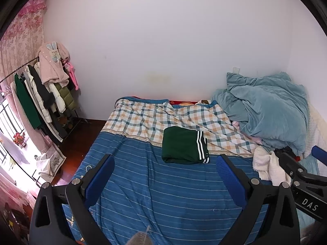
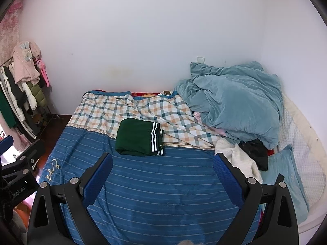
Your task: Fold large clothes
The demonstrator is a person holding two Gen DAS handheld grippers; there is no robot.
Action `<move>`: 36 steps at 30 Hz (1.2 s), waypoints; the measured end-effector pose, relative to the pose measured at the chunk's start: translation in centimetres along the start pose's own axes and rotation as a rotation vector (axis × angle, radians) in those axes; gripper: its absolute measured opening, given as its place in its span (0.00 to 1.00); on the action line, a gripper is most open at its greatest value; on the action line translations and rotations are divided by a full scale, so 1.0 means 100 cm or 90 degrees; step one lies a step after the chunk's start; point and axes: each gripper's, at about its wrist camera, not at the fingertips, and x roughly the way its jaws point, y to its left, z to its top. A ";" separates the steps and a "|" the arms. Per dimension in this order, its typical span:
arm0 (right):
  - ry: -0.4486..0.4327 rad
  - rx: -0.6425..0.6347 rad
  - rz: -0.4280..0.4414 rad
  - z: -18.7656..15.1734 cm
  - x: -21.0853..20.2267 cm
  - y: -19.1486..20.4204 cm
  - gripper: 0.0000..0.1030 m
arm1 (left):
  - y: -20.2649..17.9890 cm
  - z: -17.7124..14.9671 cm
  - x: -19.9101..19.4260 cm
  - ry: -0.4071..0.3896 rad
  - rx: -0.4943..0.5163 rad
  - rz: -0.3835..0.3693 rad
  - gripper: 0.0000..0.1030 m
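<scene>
The folded green garment [image 1: 184,145] lies as a neat rectangular bundle in the middle of the bed [image 1: 163,194], straddling the line where the blue striped cover [image 1: 173,200] meets the checked sheet [image 1: 143,118]. White stripes on a dark band run along its right side, and its folded edges look square and flat. In the right wrist view the same bundle [image 2: 139,136] sits just ahead of the finger pads, apart from them.

The left hand-held gripper [image 1: 165,180] hangs above the blue striped cover toward the near edge of the bed, its blue-padded fingers [image 1: 100,181] spread wide with nothing between them. The right hand-held gripper [image 2: 163,178] hovers beside it in the same pose, jaws wide and empty; its black body also shows at the right edge of the left wrist view.

Toward the right side of the bed, a cream fleece item [image 2: 243,161] lies crumpled next to a black garment [image 2: 255,153]. Behind them a teal duvet [image 2: 235,102] is heaped against the far right corner, touching the wall. A pale blue pillow [image 2: 288,175] rests along the right edge.

Beyond the left edge of the bed, a clothes rack [image 1: 40,94] stands by the wall, hung with coats, with a pink fleece top draped over its end. Flowered pink curtains [image 1: 22,38] hang at far left.
</scene>
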 end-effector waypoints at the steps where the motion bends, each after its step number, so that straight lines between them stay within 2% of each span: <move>1: 0.002 -0.001 0.004 0.000 0.001 0.000 0.97 | 0.000 0.000 0.000 -0.001 -0.001 0.001 0.99; 36: 0.000 -0.001 0.010 -0.004 0.004 -0.003 0.98 | 0.007 -0.006 -0.006 0.004 -0.008 0.023 0.99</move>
